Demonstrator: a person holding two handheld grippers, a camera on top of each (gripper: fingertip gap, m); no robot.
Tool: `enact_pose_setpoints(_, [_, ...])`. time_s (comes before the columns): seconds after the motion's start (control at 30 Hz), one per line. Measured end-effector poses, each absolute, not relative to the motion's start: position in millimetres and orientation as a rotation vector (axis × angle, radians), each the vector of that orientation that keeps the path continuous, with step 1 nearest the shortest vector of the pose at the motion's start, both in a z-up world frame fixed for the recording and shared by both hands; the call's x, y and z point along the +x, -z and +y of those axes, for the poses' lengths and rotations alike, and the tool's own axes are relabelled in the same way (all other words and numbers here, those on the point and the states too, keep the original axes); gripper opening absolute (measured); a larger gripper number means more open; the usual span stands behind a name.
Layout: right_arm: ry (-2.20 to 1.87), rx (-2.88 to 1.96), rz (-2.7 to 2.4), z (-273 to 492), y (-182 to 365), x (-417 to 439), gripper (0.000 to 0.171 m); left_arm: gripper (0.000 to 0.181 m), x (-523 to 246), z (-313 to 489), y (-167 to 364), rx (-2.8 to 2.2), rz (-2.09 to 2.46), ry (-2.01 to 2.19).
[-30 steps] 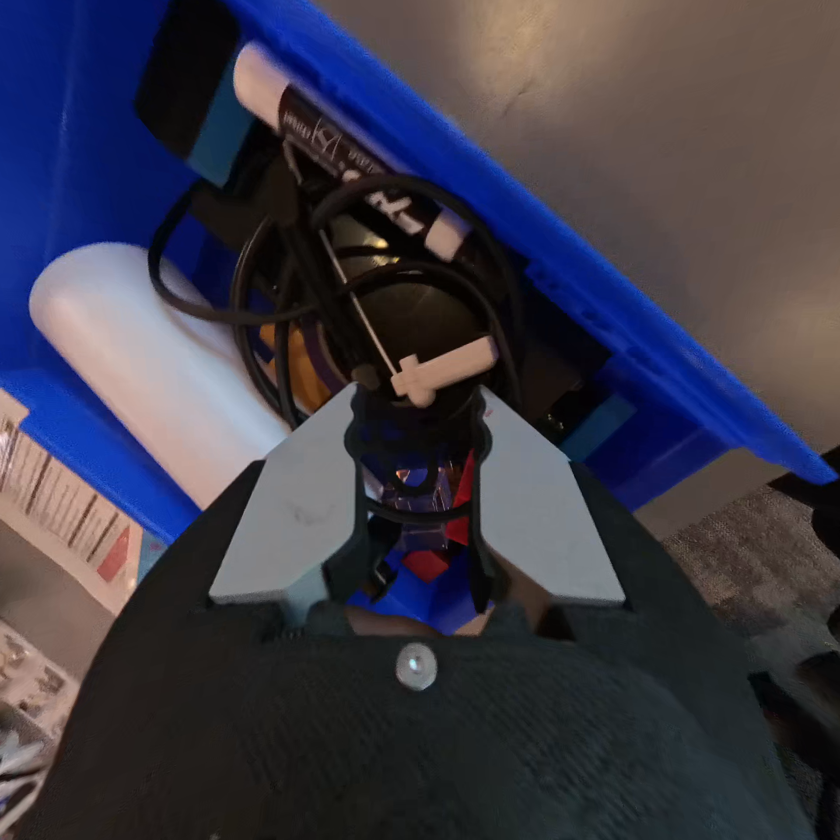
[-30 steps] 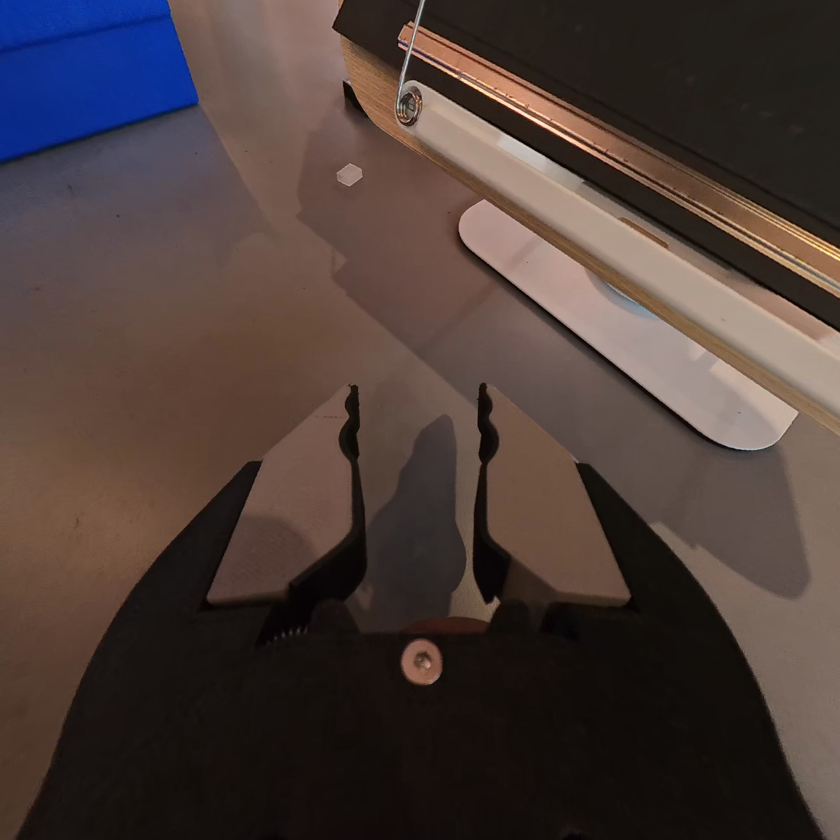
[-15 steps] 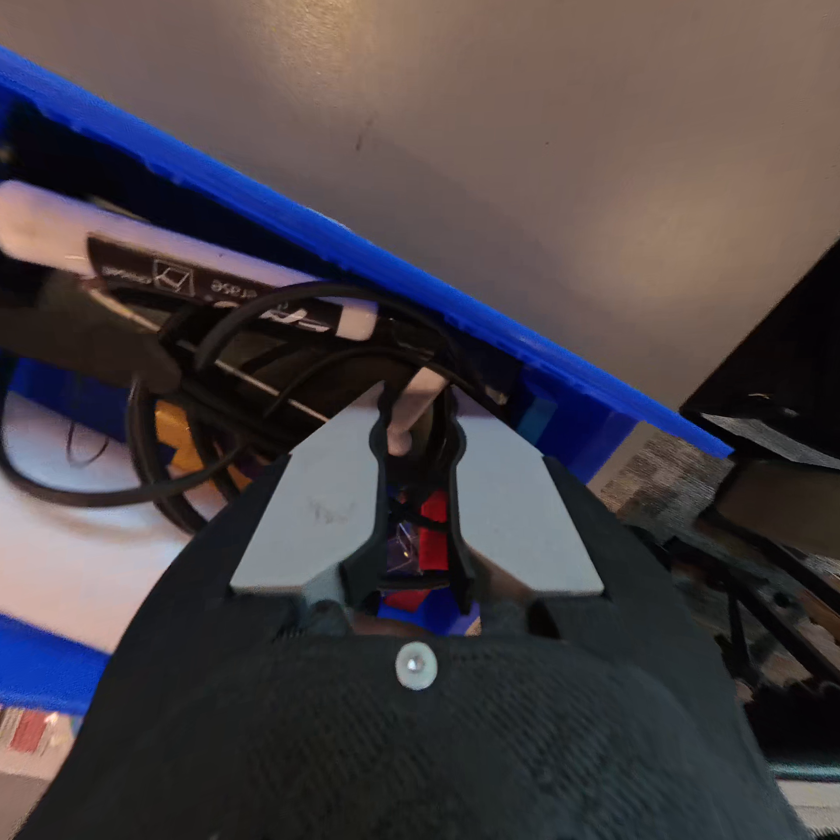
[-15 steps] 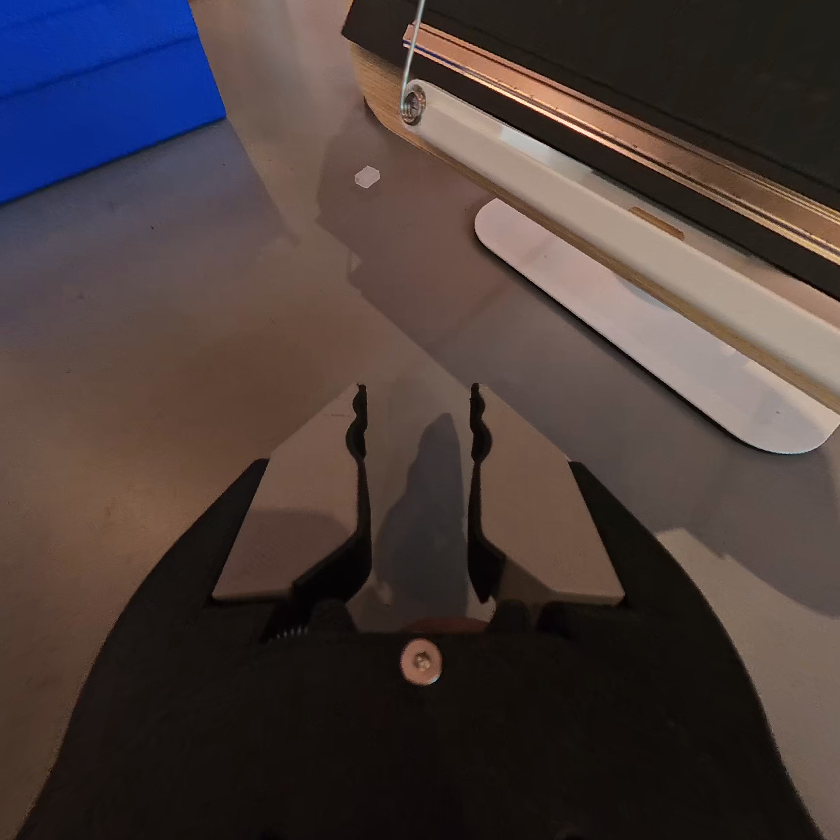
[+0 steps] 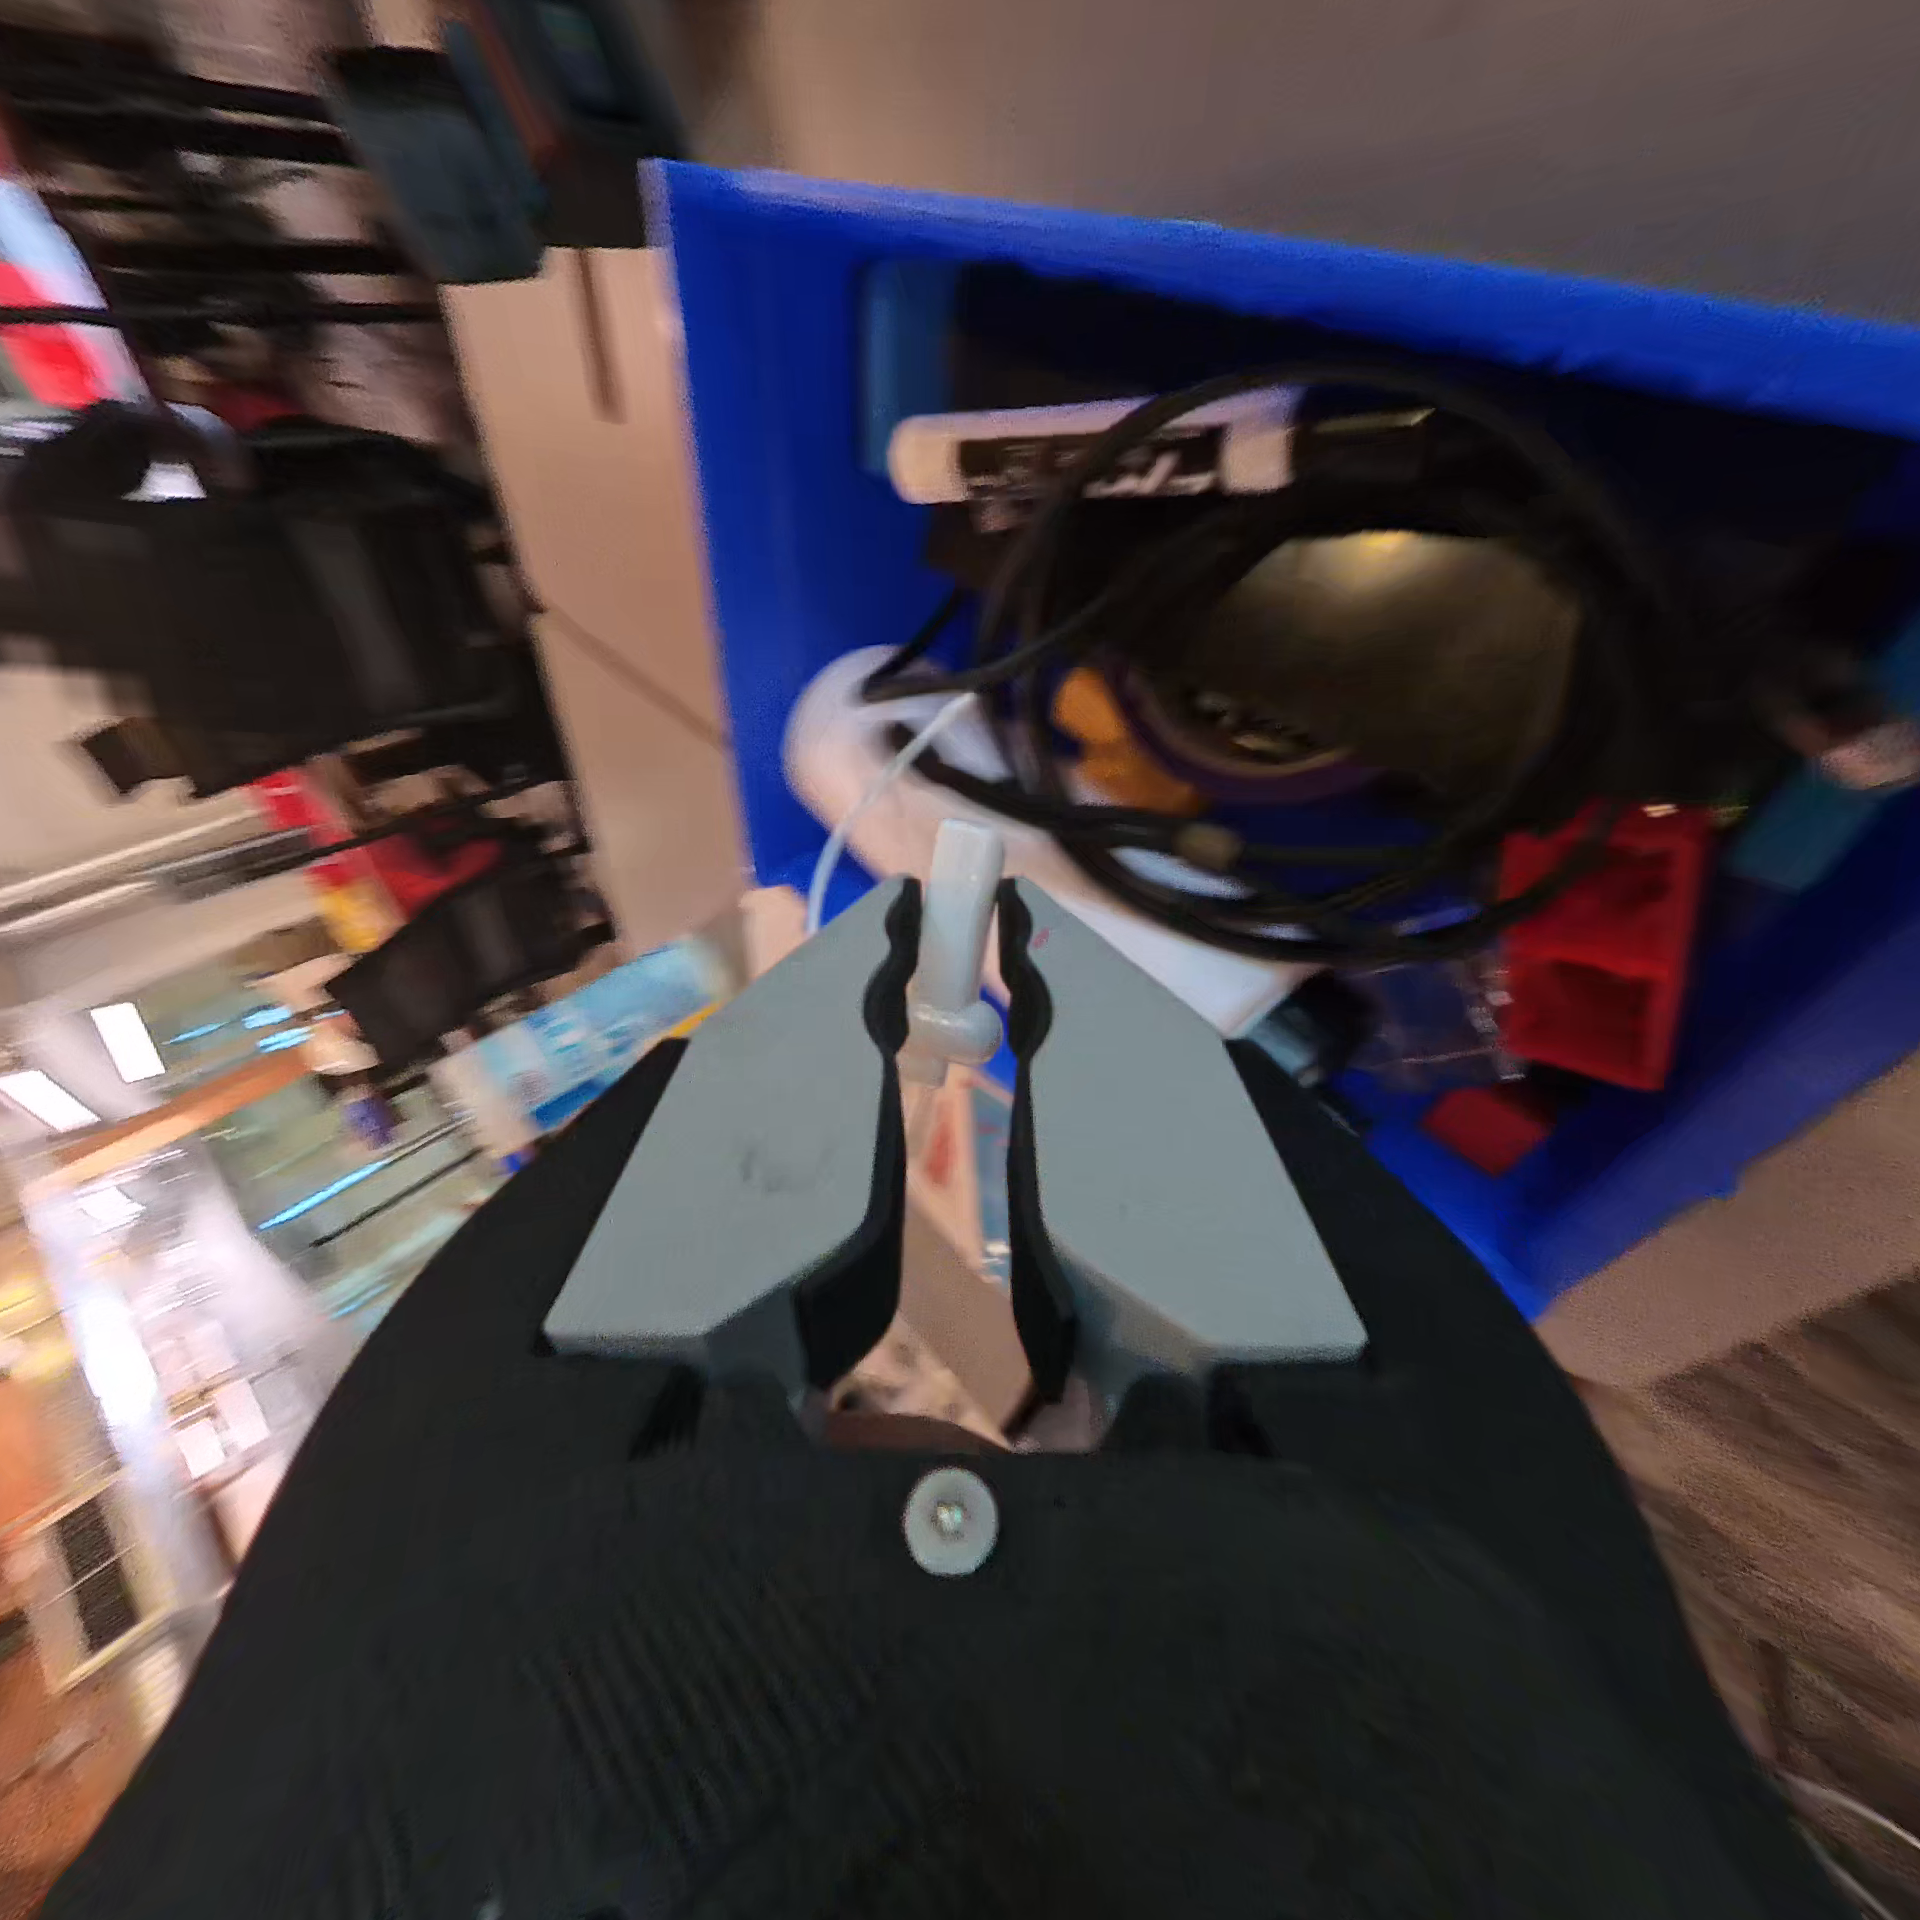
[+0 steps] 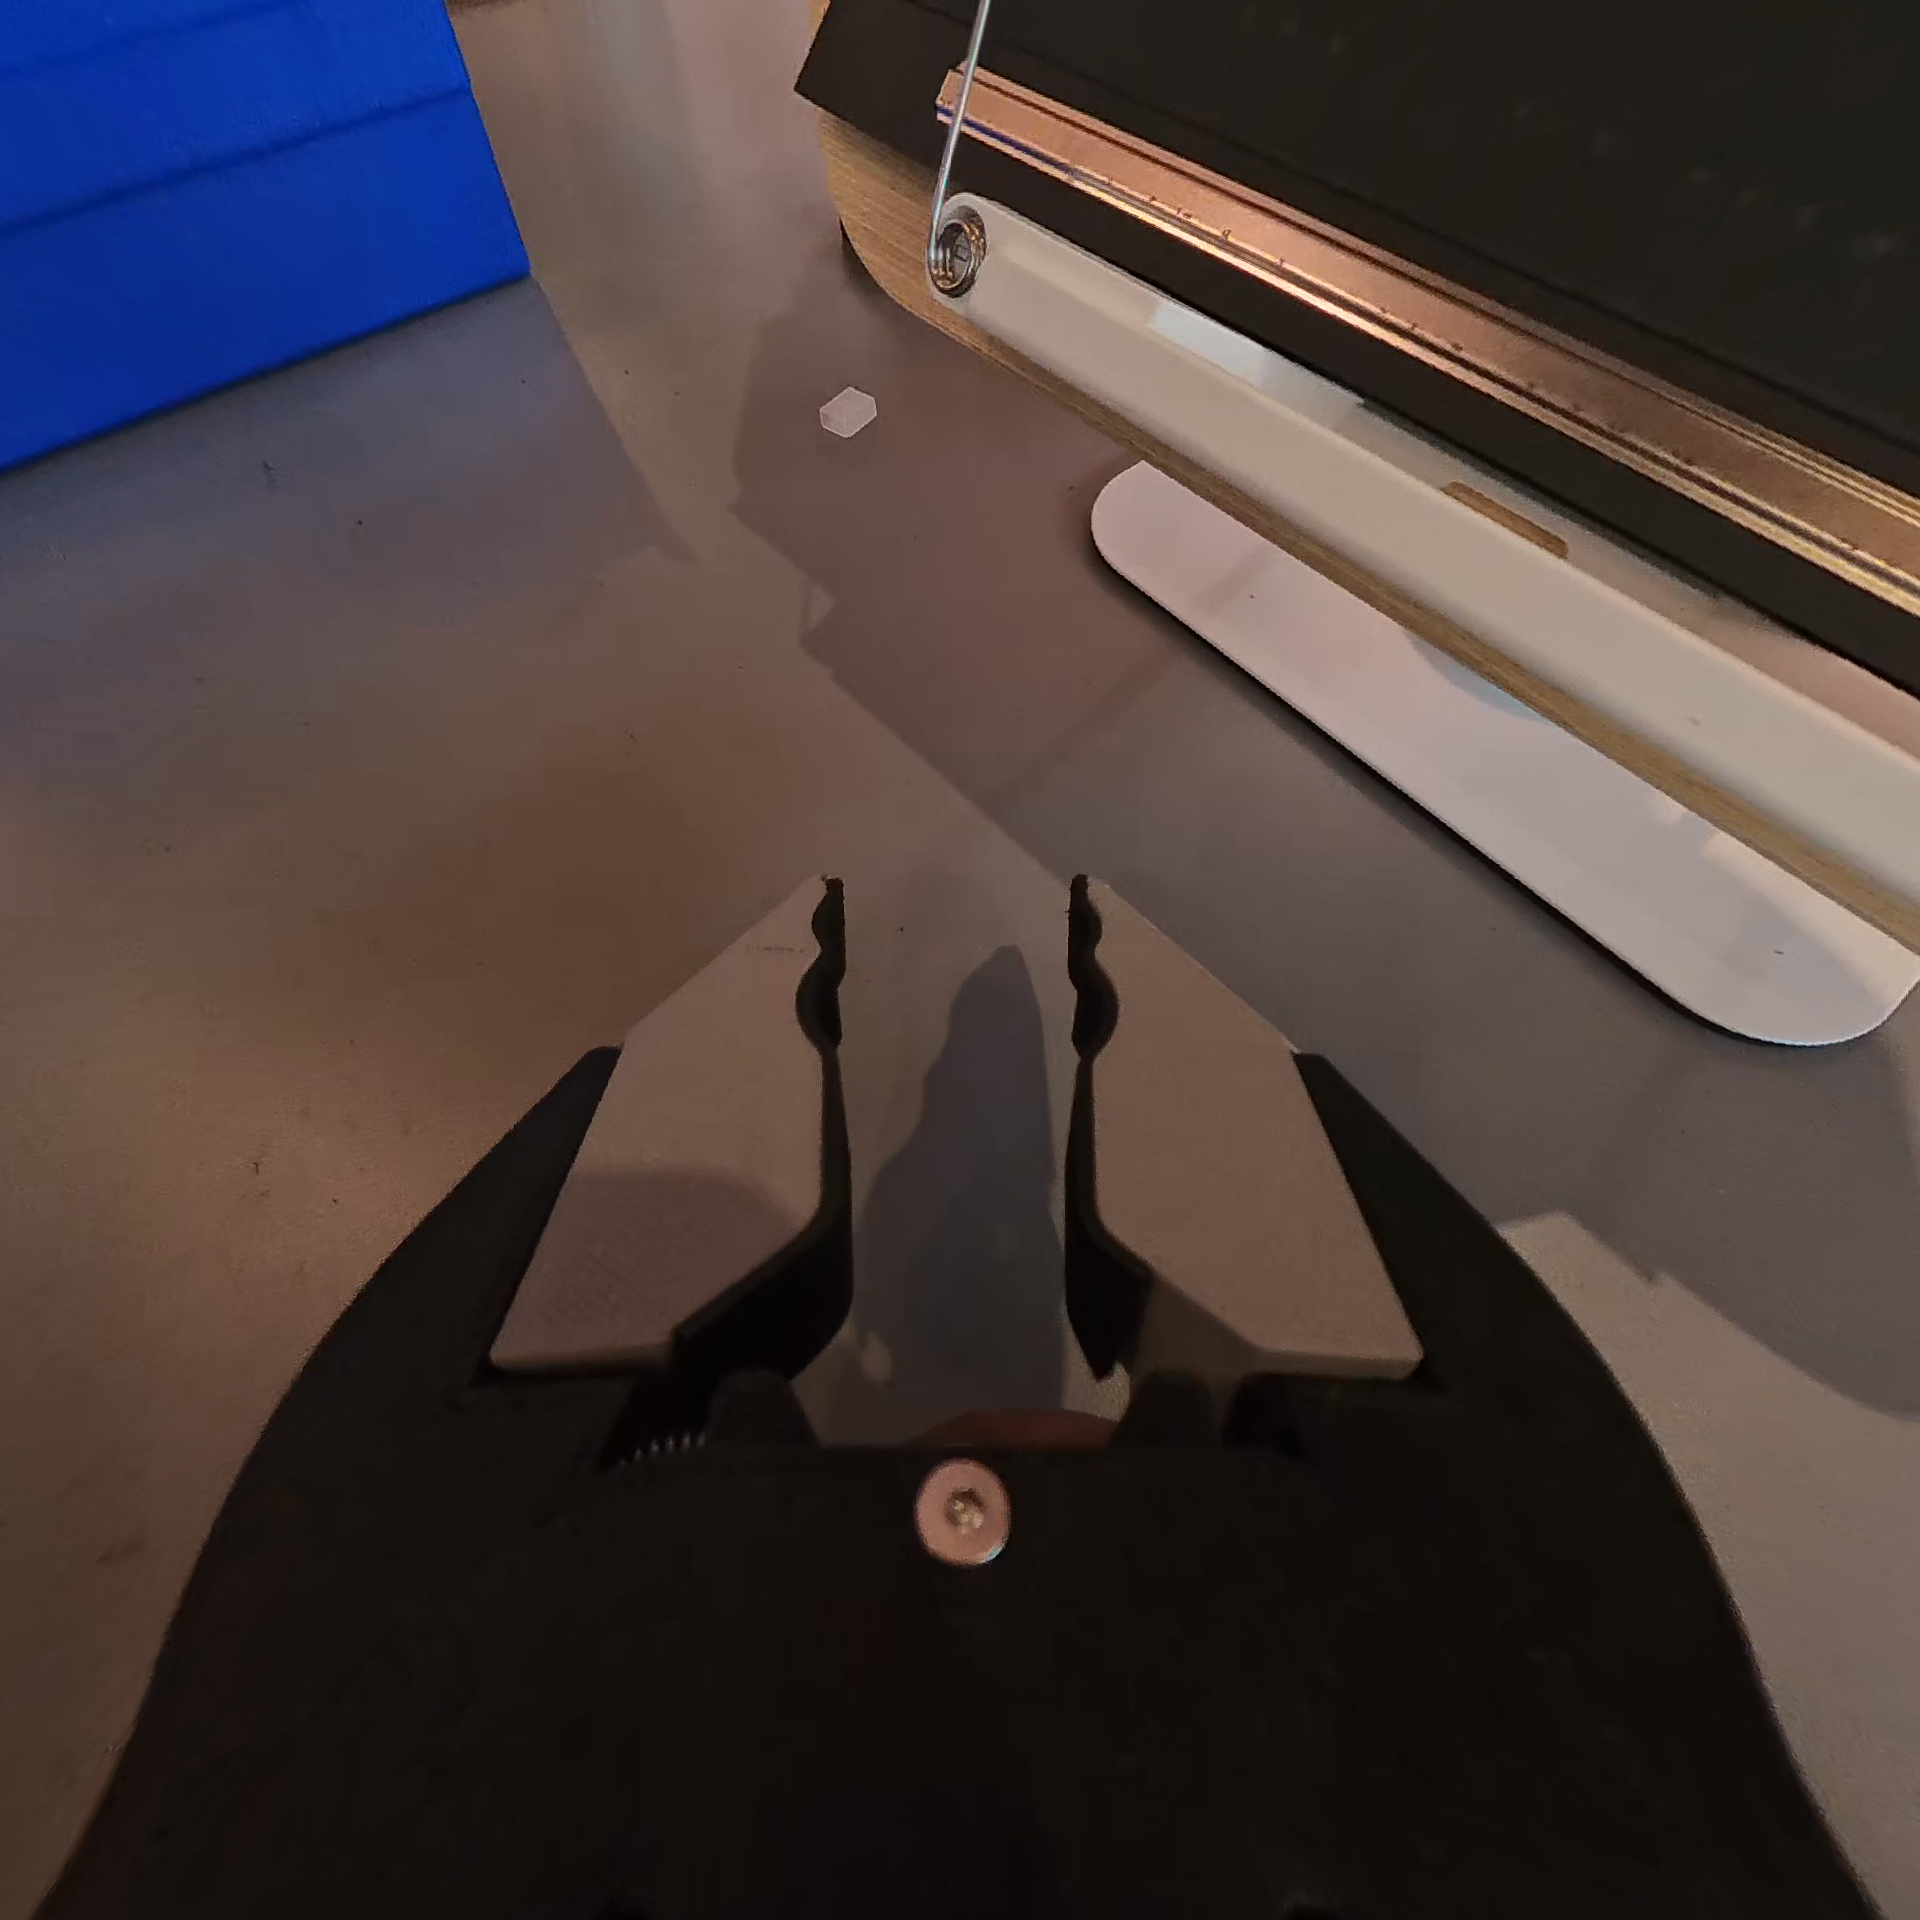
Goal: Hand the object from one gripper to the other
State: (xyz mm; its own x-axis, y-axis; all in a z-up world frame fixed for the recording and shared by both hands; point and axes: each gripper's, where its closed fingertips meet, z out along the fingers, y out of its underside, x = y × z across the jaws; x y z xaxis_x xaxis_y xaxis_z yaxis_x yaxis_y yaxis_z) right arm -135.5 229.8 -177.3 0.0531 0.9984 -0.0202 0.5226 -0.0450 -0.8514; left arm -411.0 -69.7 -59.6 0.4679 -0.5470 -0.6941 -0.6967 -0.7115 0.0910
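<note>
In the left wrist view, the left hand-held gripper (image 5: 956,914) is clamped on a small white plastic piece (image 5: 958,940), pinched upright between its 2 grey fingers (image 5: 769,1143) near their tips. The piece's rounded end pokes just past the fingertips, a short stub sticks sideways from its lower end, and a thin white wire (image 5: 883,779) curves away from it to the left. The piece is held clear of the blue bin (image 5: 1247,281) beyond it. That bin holds a tangle of black cable (image 5: 1299,914), a white marker (image 5: 1091,447) near its far wall, a dark round object (image 5: 1392,623), something orange (image 5: 1101,727), a red block (image 5: 1590,956) at the right, and a white item (image 5: 1039,862) under the cable. The background left of the bin is too blurred to make out.

In the right wrist view, the right hand-held gripper (image 6: 956,914) hovers over the grey surface (image 6: 364,831) with its fingers parted and nothing between them. Farther off, a tiny clear chip (image 6: 848,412) lies on the surface. To the right, a white base plate (image 6: 1507,748) rests under a white bar (image 6: 1455,540) edging a dark board (image 6: 1558,156), with a metal wire (image 6: 961,135) hooked into the bar's end. The blue bin's (image 6: 208,208) side shows at far left.
</note>
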Motion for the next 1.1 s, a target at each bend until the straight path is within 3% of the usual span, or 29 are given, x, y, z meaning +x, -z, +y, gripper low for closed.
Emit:
enact_pose_setpoints(0.03, [-0.885,-1.651,-1.55,230,178,-136,0.04,0.013,-413,-67,45,-2.44,1.083,-1.169])
enact_pose_setpoints(0.2, [-0.885,-1.65,-1.549,230,177,-135,0.04,0.012,-407,-40,-36,-2.097,0.82,-1.395])
enact_pose_setpoints(0.3, [-0.89,-1.637,-1.543,229,175,-135,0.04,0.012,-394,-25,-67,-1.993,0.617,-1.256])
enact_pose_setpoints(0.47, [-0.929,-1.586,-1.579,221,172,-135,0.042,0.013,-326,12,-76,-1.872,0.575,-0.949])
enact_pose_setpoints(0.63, [-1.048,-1.455,-1.645,197,161,-138,0.047,0.012,-207,54,-64,-1.663,0.496,-0.468])
enact_pose_setpoints(0.77, [-1.145,-1.306,-1.689,169,147,-139,0.056,0.012,-126,99,-21,-1.577,0.457,-0.114])
enact_pose_setpoints(0.9, [-1.138,-1.222,-1.649,164,133,-137,0.057,0.012,-110,154,41,-1.63,0.385,0.061])
enact_pose_setpoints(1.1, [-1.103,-1.24,-1.566,181,131,-139,0.056,0.012,-119,184,72,-1.557,0.258,0.37])
